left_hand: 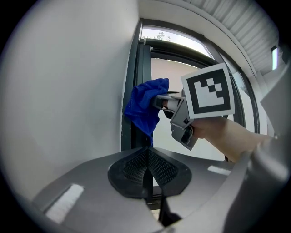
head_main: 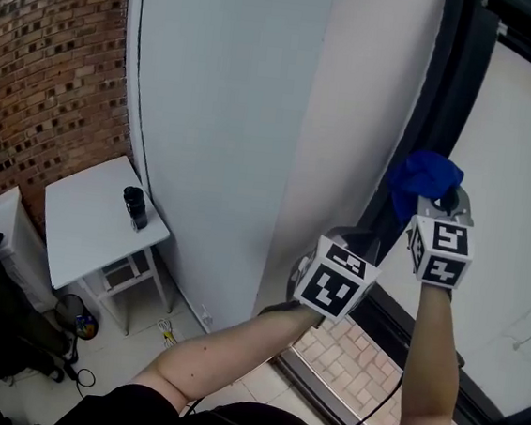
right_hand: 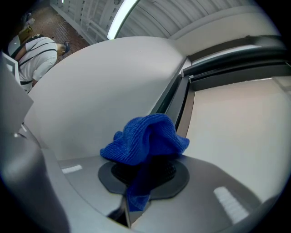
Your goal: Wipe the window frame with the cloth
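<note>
Blue cloth [head_main: 423, 179] is sitting bunched at the tip of the right claw [head_main: 434, 194] in the head view. The raised arm is holding it against the dark window frame [head_main: 425, 110], evidently to put wiping pressure on the upright. The left claw [head_main: 350, 236] is hanging just beside and below, apart from the frame, taking no part in the wipe.

In the left gripper view, its jaws are resting together with nothing between them, judged a standby posture.

In the right gripper view, the jaws are clamping a fold of the cloth. The loose bulk is mounding ahead of them as a pad, with the frame running directly beyond.
</note>
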### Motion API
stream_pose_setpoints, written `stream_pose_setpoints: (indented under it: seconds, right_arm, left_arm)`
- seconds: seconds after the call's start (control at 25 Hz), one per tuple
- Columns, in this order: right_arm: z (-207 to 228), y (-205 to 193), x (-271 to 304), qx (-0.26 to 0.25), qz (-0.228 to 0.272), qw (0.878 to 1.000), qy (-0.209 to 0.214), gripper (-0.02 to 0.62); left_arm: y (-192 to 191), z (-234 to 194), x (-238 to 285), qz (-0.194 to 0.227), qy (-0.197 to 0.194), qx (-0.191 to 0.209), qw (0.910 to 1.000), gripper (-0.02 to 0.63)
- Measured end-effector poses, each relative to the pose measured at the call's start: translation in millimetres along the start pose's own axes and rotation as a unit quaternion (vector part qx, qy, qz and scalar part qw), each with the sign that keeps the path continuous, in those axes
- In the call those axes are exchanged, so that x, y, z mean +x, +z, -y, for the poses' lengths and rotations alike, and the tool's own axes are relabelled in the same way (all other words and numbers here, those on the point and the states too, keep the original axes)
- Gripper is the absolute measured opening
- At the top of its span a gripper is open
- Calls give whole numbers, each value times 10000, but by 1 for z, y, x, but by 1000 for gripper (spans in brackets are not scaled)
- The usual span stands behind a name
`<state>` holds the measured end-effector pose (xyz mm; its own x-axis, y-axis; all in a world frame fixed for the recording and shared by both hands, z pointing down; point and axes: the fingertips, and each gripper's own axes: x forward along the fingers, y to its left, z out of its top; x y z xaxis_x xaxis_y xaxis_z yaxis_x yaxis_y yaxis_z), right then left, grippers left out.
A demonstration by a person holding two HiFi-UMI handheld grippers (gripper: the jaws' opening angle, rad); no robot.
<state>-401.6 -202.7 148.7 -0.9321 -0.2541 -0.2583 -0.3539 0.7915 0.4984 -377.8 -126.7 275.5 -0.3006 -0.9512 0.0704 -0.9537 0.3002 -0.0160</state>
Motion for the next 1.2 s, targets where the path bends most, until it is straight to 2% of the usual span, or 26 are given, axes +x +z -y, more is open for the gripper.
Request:
stream_pose_setpoints:
  seconds: [0.24, 0.4, 0.64, 1.2]
  right_arm:
    - [-42, -51, -10, -43, -297, 9988, 379, 67]
    - [-58, -75, -15, -270, -279, 9990, 237, 66]
    - [-66, -98, -29, -94, -287, 9994, 167, 66]
    - [-113, -172, -60, -384, -691, 9959, 430, 66]
  left_arm:
    - [-30, -3, 0, -169, -70, -39, 9998, -6]
    - [-39, -2, -1, -218, -64, 8, 9997, -6]
    - [-53, -3, -8, -310, -8, 25, 9995, -6]
    - [-100, 7, -22, -607, -89, -13, 9981, -6]
